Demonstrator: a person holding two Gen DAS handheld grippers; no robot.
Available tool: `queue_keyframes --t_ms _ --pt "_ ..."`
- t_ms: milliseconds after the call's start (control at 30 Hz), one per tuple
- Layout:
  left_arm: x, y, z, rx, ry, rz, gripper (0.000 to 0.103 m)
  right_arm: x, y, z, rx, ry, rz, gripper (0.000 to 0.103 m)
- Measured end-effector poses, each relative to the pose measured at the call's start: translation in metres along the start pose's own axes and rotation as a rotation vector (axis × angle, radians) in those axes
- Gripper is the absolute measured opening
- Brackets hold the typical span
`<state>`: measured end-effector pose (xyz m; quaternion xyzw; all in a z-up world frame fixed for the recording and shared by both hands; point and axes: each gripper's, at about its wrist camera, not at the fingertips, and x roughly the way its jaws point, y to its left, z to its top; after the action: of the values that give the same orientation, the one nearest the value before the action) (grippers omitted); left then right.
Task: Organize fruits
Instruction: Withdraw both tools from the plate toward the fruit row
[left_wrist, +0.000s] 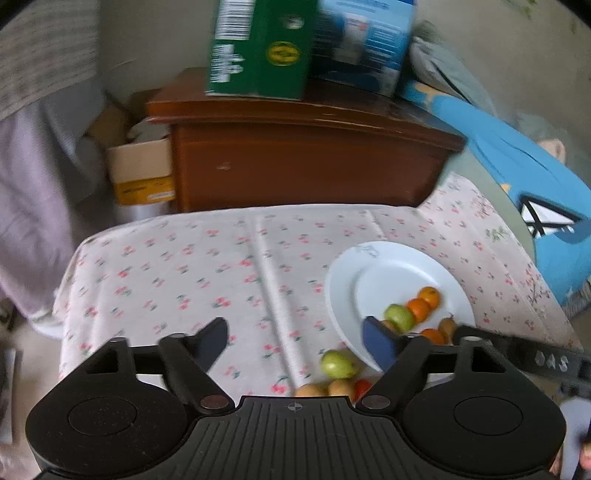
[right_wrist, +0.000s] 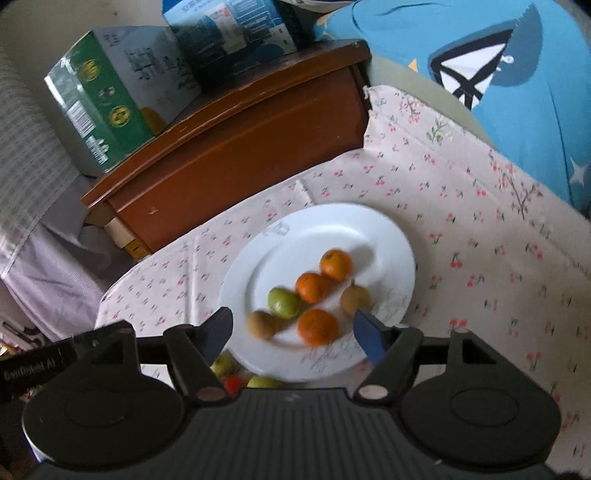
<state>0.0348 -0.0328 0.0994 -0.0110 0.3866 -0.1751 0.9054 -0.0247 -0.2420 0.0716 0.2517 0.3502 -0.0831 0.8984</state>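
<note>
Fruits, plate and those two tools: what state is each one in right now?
Left tool: open, holding nothing.
Right tool: open, holding nothing, above the plate's near edge.
White plate: holds six fruits.
Oranges: three, on the plate.
Green fruit: on the plate.
Brown fruits: two, on the plate.
Loose green fruit: on the tablecloth, off the plate.

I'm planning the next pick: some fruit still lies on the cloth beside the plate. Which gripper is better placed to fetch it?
Left. The left gripper is open with the loose green fruit just ahead between its fingers. The right gripper, also open, hangs over the white plate.
</note>
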Motion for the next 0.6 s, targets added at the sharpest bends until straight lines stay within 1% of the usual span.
queue_keyframes --t_ms 100,167,233,300,367,467,533,600 --pt "-0.004 0.014 -0.005 -0.037 0.015 0.004 0.087 -0.006 0.003 -0.011 0.003 0.01 0.011 0.076" --pt "-0.004 0.021 -0.01 -0.047 0.033 0.005 0.09 -0.008 0.003 -0.019 0.021 0.038 0.027 0.078" --pt "-0.005 0.025 -0.016 -0.051 0.052 -0.006 0.09 -0.008 0.003 -0.027 0.021 0.06 0.017 0.078" --pt "-0.005 0.027 -0.023 -0.042 0.064 0.003 0.09 -0.008 0.004 -0.036 0.022 0.076 0.003 0.078" --pt "-0.007 0.028 -0.029 -0.025 0.073 0.024 0.09 -0.006 0.003 -0.043 0.04 0.101 0.008 0.078" --pt "-0.006 0.03 -0.039 -0.001 0.094 0.022 0.09 -0.005 0.001 -0.053 0.064 0.114 0.019 0.078" --pt "-0.005 0.031 -0.045 0.022 0.105 0.031 0.09 -0.005 0.003 -0.058 0.054 0.111 0.009 0.081" --pt "-0.002 0.033 -0.051 0.031 0.128 0.035 0.09 -0.004 0.005 -0.064 0.031 0.103 -0.003 0.087"
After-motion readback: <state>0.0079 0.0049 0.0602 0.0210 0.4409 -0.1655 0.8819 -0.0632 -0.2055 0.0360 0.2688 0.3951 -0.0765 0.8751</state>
